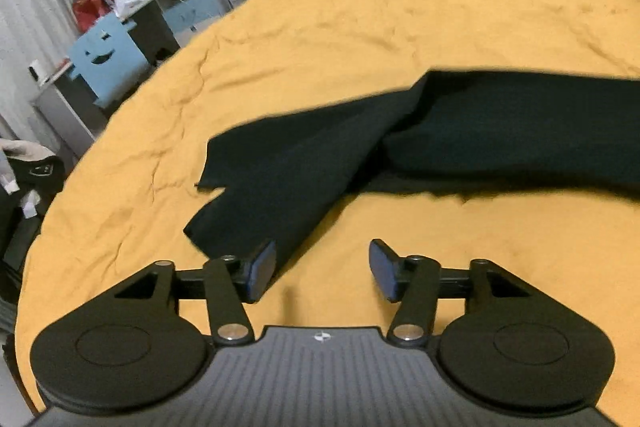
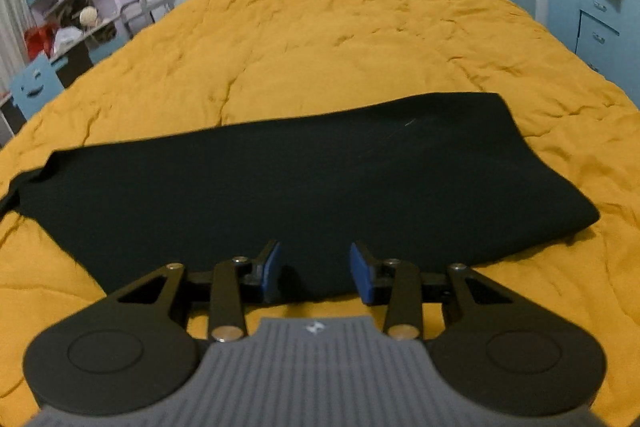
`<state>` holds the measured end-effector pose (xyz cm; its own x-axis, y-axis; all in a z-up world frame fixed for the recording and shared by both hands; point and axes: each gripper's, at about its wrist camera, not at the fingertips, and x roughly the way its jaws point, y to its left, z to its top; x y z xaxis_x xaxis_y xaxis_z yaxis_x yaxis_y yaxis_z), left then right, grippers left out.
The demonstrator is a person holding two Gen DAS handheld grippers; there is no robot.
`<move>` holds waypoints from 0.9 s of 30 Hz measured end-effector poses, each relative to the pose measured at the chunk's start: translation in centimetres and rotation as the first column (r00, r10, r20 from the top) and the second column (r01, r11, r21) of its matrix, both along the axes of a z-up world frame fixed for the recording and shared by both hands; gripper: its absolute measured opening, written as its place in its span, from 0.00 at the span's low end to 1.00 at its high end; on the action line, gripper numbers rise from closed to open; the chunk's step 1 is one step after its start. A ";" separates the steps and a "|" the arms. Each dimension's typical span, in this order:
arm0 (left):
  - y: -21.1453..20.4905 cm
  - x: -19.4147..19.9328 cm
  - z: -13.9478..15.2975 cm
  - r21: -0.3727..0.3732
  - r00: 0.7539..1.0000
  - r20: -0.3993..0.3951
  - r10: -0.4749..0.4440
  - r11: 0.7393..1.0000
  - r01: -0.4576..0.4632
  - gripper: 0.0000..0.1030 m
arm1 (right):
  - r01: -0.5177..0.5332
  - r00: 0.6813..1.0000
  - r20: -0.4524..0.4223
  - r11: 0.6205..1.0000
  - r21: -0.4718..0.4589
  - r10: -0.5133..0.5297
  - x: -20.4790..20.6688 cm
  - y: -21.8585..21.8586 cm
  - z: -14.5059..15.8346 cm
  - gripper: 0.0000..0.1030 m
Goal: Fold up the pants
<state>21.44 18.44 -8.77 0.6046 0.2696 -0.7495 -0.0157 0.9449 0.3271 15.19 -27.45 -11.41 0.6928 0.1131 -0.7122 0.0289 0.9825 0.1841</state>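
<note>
black pants (image 2: 280,195) on yellow bedspread (image 2: 340,39), both tongs empty

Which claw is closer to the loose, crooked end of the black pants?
Left. The left claw hovers open right beside that crooked end of the pants, one pad overlapping its tip. The right claw is open over the flat folded part, the crooked end off at its view's far left edge.

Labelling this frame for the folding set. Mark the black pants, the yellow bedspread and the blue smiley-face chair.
black pants (image 2: 320,187): right wrist view, middle of the folded cloth.
yellow bedspread (image 2: 340,39): right wrist view, bare quilted top.
blue smiley-face chair (image 1: 106,57): left wrist view, its backrest face.
</note>
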 end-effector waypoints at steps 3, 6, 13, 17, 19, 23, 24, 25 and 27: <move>1.3 0.5 -1.5 0.073 1.000 -0.008 0.008 0.997 -0.007 0.64 | -0.006 1.000 -0.002 0.999 -0.034 0.006 0.6 1.2 0.1 0.34; 2.7 1.4 -2.4 0.093 1.000 -0.012 0.028 0.995 -0.027 0.51 | -0.022 1.000 -0.007 0.998 -0.064 0.022 0.6 2.2 0.2 0.34; 5.5 2.8 1.3 0.030 0.995 0.101 0.014 0.999 -0.017 0.03 | -0.055 0.998 -0.034 0.991 -0.120 0.051 0.9 3.9 0.1 0.34; 7.9 6.1 3.8 -0.001 0.987 0.152 0.049 0.999 -0.050 0.03 | -0.071 0.997 -0.034 0.986 -0.151 0.067 1.0 4.7 0.5 0.34; 9.0 8.3 4.3 -0.024 0.987 0.148 0.068 0.998 -0.065 0.03 | -0.081 0.996 -0.036 0.983 -0.166 0.076 1.0 5.0 0.6 0.34; 10.5 12.4 3.5 -0.040 0.987 0.123 0.101 0.994 -0.097 0.07 | -0.082 0.996 -0.039 0.980 -0.181 0.076 0.8 5.6 1.0 0.34; 10.8 13.2 3.2 -0.048 0.985 0.121 0.121 0.992 -0.116 0.17 | -0.083 0.996 -0.042 0.979 -0.184 0.077 0.8 5.8 1.0 0.34; 11.0 13.9 2.9 -0.054 0.983 0.124 0.137 0.990 -0.131 0.22 | -0.085 0.996 -0.043 0.978 -0.189 0.078 0.7 6.0 1.1 0.34; 11.3 14.3 2.5 -0.055 0.975 0.145 0.166 0.986 -0.160 0.24 | -0.095 0.995 -0.051 0.976 -0.194 0.087 0.5 6.4 1.1 0.34</move>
